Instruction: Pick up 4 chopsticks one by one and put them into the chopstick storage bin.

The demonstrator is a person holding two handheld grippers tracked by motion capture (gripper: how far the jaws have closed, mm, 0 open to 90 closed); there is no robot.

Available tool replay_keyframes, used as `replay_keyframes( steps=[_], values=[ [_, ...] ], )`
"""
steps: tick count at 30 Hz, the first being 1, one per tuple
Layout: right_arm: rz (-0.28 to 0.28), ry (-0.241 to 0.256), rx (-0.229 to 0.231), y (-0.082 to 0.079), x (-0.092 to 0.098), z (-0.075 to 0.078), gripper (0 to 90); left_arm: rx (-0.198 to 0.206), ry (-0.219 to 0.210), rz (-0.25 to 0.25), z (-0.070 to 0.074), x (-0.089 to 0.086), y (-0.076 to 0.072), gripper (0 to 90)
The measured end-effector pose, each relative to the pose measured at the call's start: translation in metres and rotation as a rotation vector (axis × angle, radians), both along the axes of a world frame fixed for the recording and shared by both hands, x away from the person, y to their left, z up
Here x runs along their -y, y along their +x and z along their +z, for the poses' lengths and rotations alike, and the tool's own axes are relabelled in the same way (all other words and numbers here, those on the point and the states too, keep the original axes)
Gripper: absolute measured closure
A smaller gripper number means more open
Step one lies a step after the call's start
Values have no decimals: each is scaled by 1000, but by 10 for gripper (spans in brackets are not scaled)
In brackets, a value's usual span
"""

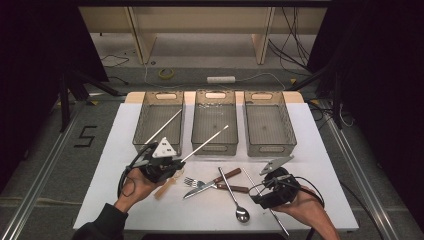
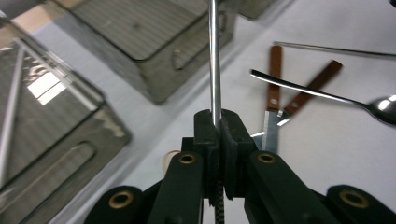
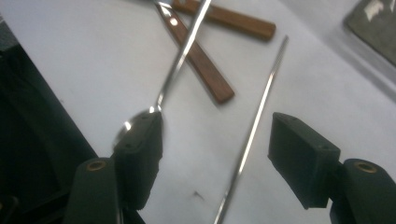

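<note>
Sorting cutlery into the three bins looks to be the job, and it is barely begun. One rod (image 1: 164,127) lies slanting in the left bin (image 1: 159,121), upper left of centre in the high view; the middle bin (image 1: 215,121) and right bin (image 1: 266,122) look empty. Left on the white table (image 1: 310,150), in the lower middle of the frame, are a fork (image 1: 192,183), a knife (image 1: 212,184) with a wooden handle, a spoon (image 1: 234,196) and another rod (image 1: 262,197), plus a pale wooden handle (image 1: 164,188) just under the left gripper.

The left gripper (image 1: 172,162) sits lower left of centre, held up off the table in an upturned hand. Its jaws are clamped tight on a second rod (image 2: 214,60), which in the left gripper view rises straight up from between them. In the high view this held rod slants up and right, its far tip over the front edge of the middle bin. My guess is that it goes into the left bin next, with its twin.

The right gripper (image 3: 215,149), lower right in the high view, is low over the table with its jaws spread wide. In the right gripper view they straddle the loose rod (image 3: 254,126) without touching it, the spoon's bowl (image 3: 135,122) just at the left jaw. It seems poised to close on that rod.
</note>
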State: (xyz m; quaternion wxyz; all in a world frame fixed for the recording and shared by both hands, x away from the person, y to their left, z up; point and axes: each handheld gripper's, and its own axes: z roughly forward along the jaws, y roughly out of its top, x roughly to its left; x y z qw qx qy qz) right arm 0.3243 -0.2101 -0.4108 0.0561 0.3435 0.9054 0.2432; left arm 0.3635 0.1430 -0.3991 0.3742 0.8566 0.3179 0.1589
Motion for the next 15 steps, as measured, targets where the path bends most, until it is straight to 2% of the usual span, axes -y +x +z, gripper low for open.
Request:
replay_keyframes(
  steps=[9,11,15],
  values=[
    [-58,-49,-32,-6,13,-16,342,33,-55,154,11,-36,27,860],
    [-65,-56,-37,-6,14,-19,343,28,-66,179,12,-43,33,860],
    [-61,-62,-46,-8,15,-22,346,43,-62,237,15,-55,44,860]
  ],
)
